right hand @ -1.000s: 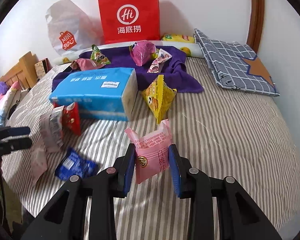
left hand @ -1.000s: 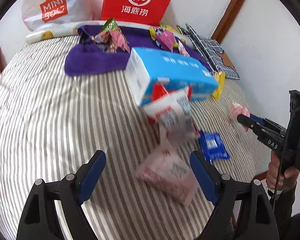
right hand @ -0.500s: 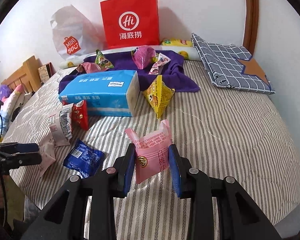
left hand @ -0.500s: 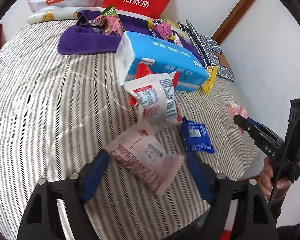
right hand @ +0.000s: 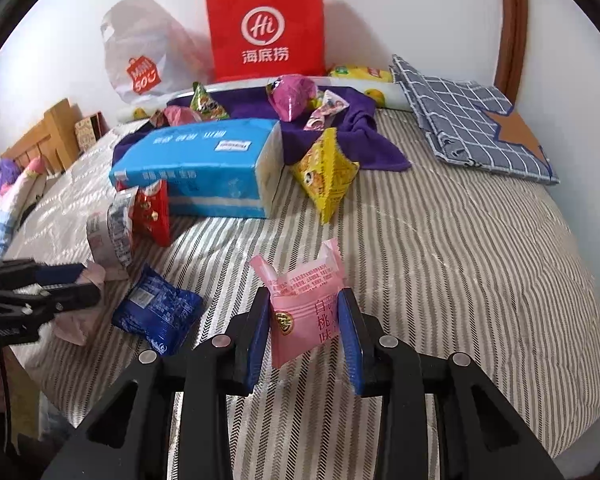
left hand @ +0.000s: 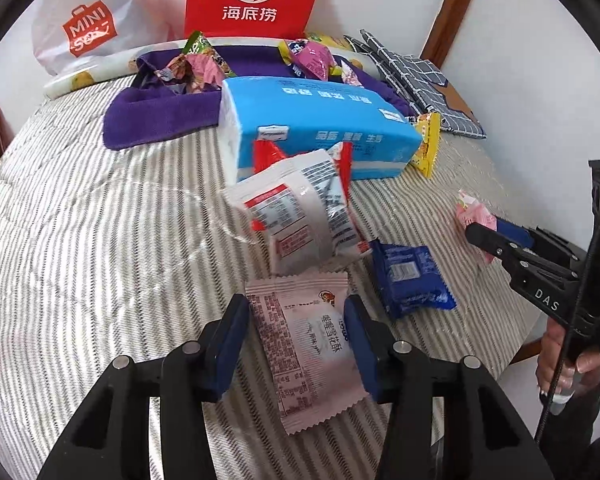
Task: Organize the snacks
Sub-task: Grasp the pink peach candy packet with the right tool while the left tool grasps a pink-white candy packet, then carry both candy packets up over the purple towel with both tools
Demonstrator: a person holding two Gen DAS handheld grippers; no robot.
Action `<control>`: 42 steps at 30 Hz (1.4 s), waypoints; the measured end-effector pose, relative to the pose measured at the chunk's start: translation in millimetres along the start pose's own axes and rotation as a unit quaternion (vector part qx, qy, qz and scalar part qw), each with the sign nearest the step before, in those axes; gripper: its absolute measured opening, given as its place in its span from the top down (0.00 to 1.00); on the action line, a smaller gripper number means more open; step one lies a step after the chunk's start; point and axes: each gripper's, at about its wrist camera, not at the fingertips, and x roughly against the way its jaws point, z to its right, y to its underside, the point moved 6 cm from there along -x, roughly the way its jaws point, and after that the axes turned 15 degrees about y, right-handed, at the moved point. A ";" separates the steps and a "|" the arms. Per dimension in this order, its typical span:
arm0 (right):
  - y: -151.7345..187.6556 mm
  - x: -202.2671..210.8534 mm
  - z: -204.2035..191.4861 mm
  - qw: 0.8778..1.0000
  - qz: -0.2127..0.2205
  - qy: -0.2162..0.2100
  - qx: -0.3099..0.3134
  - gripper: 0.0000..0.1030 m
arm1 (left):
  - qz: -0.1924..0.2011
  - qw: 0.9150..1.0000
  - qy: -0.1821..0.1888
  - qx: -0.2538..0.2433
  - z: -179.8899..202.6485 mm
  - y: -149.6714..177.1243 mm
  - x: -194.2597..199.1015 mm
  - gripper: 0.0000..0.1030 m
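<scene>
In the left wrist view, the left gripper (left hand: 296, 340) has just been closing and now pinches a pale pink packet (left hand: 308, 344) lying on the striped bed (left hand: 80, 240). A white-and-red packet (left hand: 300, 216) and a blue packet (left hand: 410, 280) lie just beyond, before the tissue pack (left hand: 320, 120). The right gripper (left hand: 484, 236) shows at the right edge, held by a hand (left hand: 568, 364).

In the right wrist view, the right gripper (right hand: 304, 336) pinches a pink sachet (right hand: 306, 312), upright above the bed. A yellow packet (right hand: 326, 172) stands beyond, beside the tissue pack.
</scene>
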 end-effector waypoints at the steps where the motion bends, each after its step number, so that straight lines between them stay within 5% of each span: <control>1: 0.5 -0.9 -2.4 1.000 0.001 0.002 0.005 0.62 | -0.002 1.000 0.001 -0.002 -1.1 1.8 0.0 0.50; 6: 1.6 -1.7 -5.6 1.000 0.006 0.002 0.015 0.56 | -0.012 0.998 -0.043 -0.051 9.7 11.0 -4.1 0.46; 9: 1.8 1.1 -3.1 1.000 0.011 -0.005 0.011 0.48 | -0.014 0.994 -0.072 -0.076 13.7 13.1 -4.5 0.60; 12: 1.4 0.9 2.5 1.000 0.013 0.001 0.003 0.36 | -0.009 0.996 -0.059 -0.062 7.9 10.2 -0.8 0.63; 24: 4.1 -27.6 -5.6 1.000 -0.011 0.002 0.010 0.28 | 0.004 0.997 -0.067 -0.041 -9.2 5.2 4.3 0.61; 26: 1.6 -28.9 -7.0 1.000 -0.012 -0.004 0.013 0.30 | 0.006 0.997 -0.065 -0.043 -9.5 4.4 4.4 0.62; 28: -1.2 -28.6 -5.6 1.000 -0.011 0.001 0.015 0.46 | 0.006 0.997 -0.059 -0.040 -10.3 3.8 5.2 0.63; 34: -9.2 -16.9 1.1 1.000 -0.012 -0.013 0.000 0.63 | 0.022 0.999 -0.032 -0.012 -14.6 0.0 16.8 0.63; 42: -22.0 2.2 2.0 1.000 0.002 -0.014 -0.008 0.68 | 0.054 0.998 -0.015 0.015 -23.4 -10.5 44.7 0.63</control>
